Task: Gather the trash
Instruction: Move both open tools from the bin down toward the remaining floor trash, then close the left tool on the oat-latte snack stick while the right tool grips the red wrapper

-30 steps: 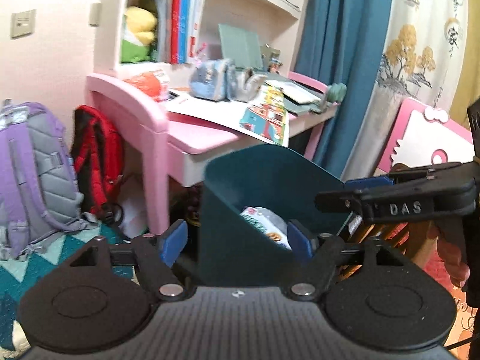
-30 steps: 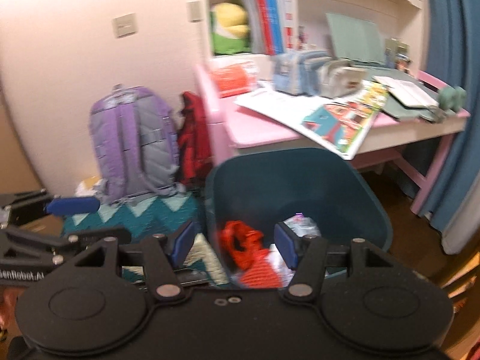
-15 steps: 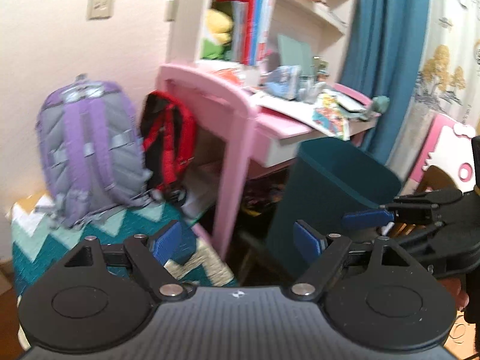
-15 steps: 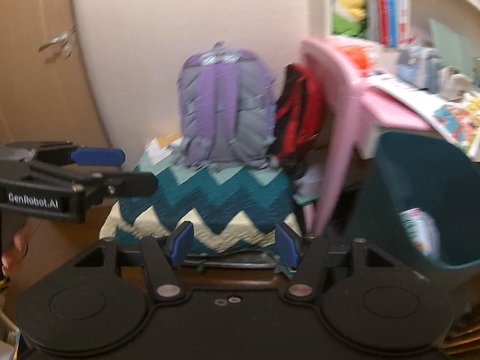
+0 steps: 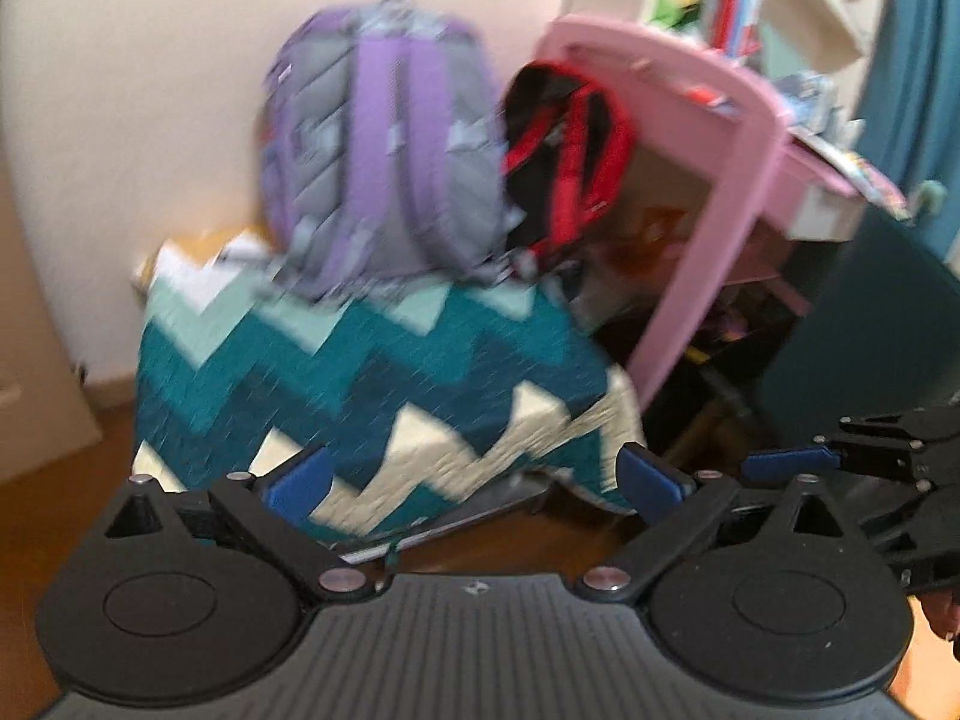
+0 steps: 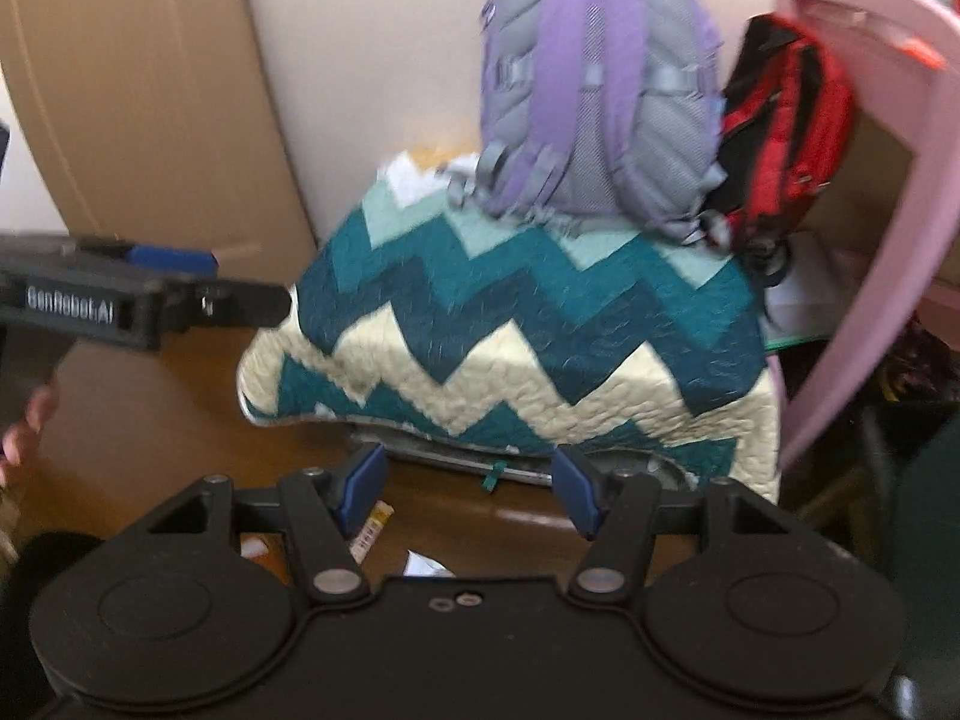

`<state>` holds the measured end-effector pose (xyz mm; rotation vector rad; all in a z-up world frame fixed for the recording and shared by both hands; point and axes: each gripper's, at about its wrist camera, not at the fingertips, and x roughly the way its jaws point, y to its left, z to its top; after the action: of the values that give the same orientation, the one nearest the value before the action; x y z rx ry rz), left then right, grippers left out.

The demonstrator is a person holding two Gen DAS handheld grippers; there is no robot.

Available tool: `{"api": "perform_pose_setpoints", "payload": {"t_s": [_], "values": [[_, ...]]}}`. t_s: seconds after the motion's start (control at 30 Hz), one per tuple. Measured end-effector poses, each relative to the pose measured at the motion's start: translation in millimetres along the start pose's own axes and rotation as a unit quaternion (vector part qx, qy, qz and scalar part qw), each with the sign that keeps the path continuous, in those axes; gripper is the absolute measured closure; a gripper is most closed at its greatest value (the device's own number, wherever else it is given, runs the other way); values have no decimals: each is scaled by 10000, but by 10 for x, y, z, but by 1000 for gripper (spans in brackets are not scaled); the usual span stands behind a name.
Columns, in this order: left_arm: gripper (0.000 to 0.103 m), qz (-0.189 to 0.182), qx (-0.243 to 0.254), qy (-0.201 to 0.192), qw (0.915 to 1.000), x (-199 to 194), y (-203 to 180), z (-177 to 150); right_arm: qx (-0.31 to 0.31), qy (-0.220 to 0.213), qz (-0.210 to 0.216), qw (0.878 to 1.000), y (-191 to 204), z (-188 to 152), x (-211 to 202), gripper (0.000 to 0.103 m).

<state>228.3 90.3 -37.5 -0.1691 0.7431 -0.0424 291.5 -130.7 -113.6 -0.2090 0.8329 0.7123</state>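
Observation:
My left gripper (image 5: 474, 480) hangs over the foot of a zigzag quilt, its jaws opening with nothing between them. My right gripper (image 6: 468, 489) is open and empty, low over the wooden floor. Just beneath it lie small scraps: a yellow-and-white wrapper (image 6: 372, 531), a white paper scrap (image 6: 423, 564) and another white bit (image 6: 252, 546). The dark teal trash bin (image 5: 870, 330) stands at the right beside the pink desk; its inside is hidden. Each gripper shows from the side in the other's view: the right gripper (image 5: 798, 450) and the left gripper (image 6: 240, 282).
A teal and cream zigzag quilt (image 6: 510, 330) covers a low mound. A purple backpack (image 6: 600, 90) and a red backpack (image 6: 780, 132) rest on it against the wall. The pink desk leg (image 6: 870, 240) curves down at the right. A brown panel (image 6: 120, 90) stands at the left.
Both views have swung left and down, from the bin to the quilt and the floor. The left jaws have widened. Floor scraps have come into the right wrist view.

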Motion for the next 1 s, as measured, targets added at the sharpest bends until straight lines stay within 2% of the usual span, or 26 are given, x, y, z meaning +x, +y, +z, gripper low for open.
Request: {"api": "perform_pose_setpoints", "payload": {"t_s": [0.1, 0.2, 0.37, 0.53, 0.63, 0.73, 0.87, 1.0], "values": [[2, 147, -170, 145, 9996, 280, 343, -219, -65, 239, 29, 9997, 60, -109, 458, 42], [2, 211, -345, 372, 9985, 567, 632, -424, 133, 598, 78, 9981, 36, -219, 933, 42], [2, 384, -535, 1057, 9922, 1135, 1008, -788, 572, 1097, -20, 9923, -86, -452, 1696, 42], [2, 531, -733, 1635, 9824, 1701, 1365, -1197, 699, 1588, -89, 9848, -262, -740, 2366, 42], [2, 612, -642, 1977, 9763, 2037, 1515, -1476, 600, 1957, -99, 9788, -365, -941, 2724, 42], [2, 631, -622, 2421, 9662, 2376, 1634, -1714, 623, 2348, -179, 9699, -486, -1177, 3051, 42], [2, 625, -470, 2630, 9616, 2705, 1729, -1901, 558, 2795, -281, 9581, -581, -1447, 3419, 42], [2, 626, -600, 2912, 9527, 3042, 1872, -2165, 227, 3070, -276, 9510, -589, -1637, 3691, 42]]}}
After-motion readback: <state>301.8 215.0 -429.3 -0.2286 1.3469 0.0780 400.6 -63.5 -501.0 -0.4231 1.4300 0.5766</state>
